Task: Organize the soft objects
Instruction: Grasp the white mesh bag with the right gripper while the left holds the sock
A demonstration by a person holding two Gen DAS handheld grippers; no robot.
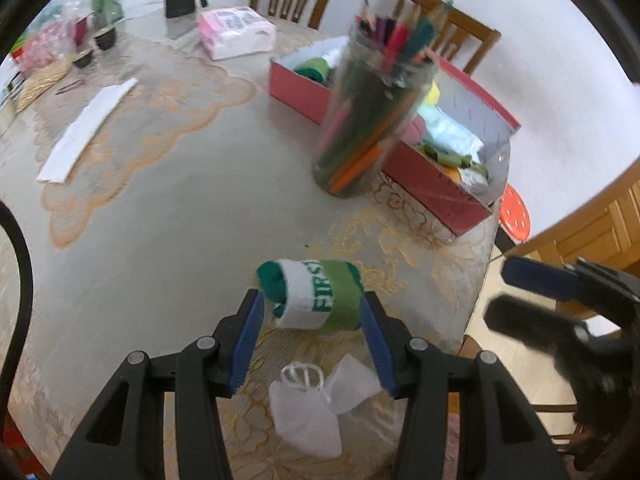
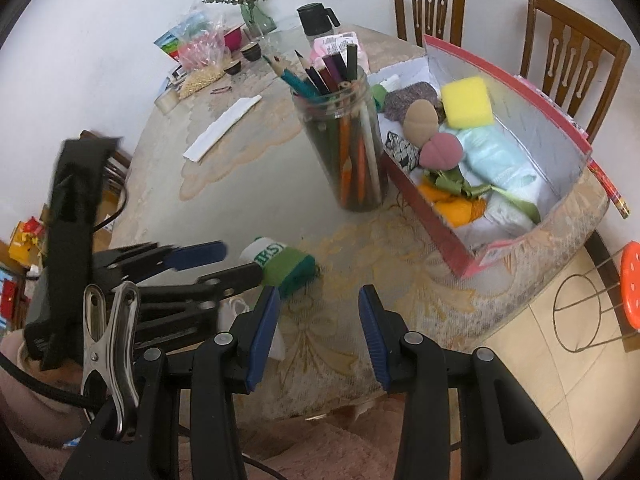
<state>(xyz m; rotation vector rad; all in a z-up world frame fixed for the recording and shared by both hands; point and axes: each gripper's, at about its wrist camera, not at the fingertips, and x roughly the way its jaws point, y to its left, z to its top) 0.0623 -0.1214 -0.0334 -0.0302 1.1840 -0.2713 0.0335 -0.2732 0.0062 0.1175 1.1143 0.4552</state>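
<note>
left tongs [image 1: 312, 312] straddle the rolled sock [image 1: 310, 294], pads either side, contact unclear, so can't tell if it's clamped yet. the sock lies on the desk [image 1: 160, 220], near side of the pencil jar [image 1: 372, 120], well short of the red box [image 1: 436, 184]. its long axis runs across the tongs' gap, dark green end left, which suits an end-to-end pinch. right tongs [image 2: 318, 334] are released, empty, just right of the sock.
</note>
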